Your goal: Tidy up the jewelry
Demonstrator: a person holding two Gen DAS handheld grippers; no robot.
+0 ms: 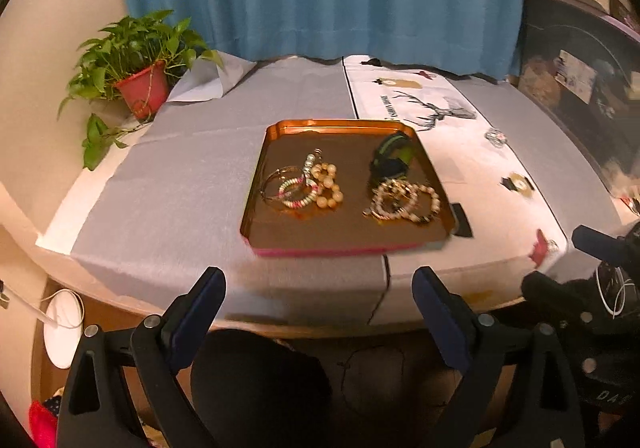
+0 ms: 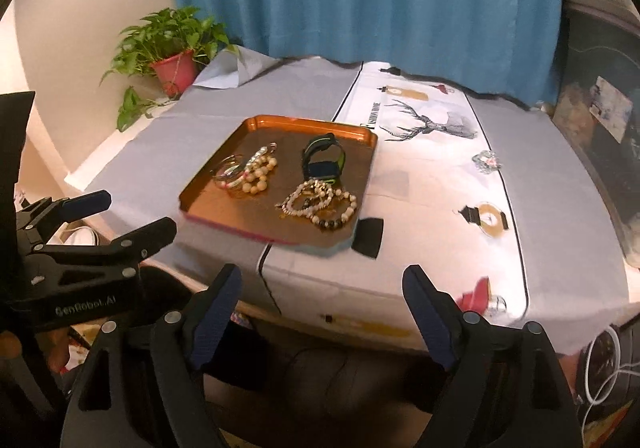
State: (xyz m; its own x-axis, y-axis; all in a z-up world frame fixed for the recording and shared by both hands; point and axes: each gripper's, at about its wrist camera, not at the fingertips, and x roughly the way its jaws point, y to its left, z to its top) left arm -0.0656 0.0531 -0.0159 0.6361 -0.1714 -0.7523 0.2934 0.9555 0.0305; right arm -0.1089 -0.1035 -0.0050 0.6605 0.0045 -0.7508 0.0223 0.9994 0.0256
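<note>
A copper tray (image 1: 344, 236) (image 2: 208, 208) sits on the table's near middle. On it lie a heap of bead bracelets and bangles (image 1: 306, 184) (image 2: 246, 170) at the left, pearl bracelets (image 1: 404, 200) (image 2: 320, 204) at the right, and a black-and-green watch (image 1: 392, 158) (image 2: 324, 160) behind them. My left gripper (image 1: 320, 288) is open and empty, below the table's front edge, short of the tray. My right gripper (image 2: 322, 288) is open and empty, also short of the table edge; it also shows in the left wrist view (image 1: 560, 264).
A potted plant in a red pot (image 1: 140, 64) (image 2: 174, 48) stands at the back left. A white deer-print runner (image 1: 436, 108) (image 2: 432, 128) crosses the table right of the tray, with a small clear trinket (image 1: 496, 137) (image 2: 486, 161) on it. A blue curtain hangs behind.
</note>
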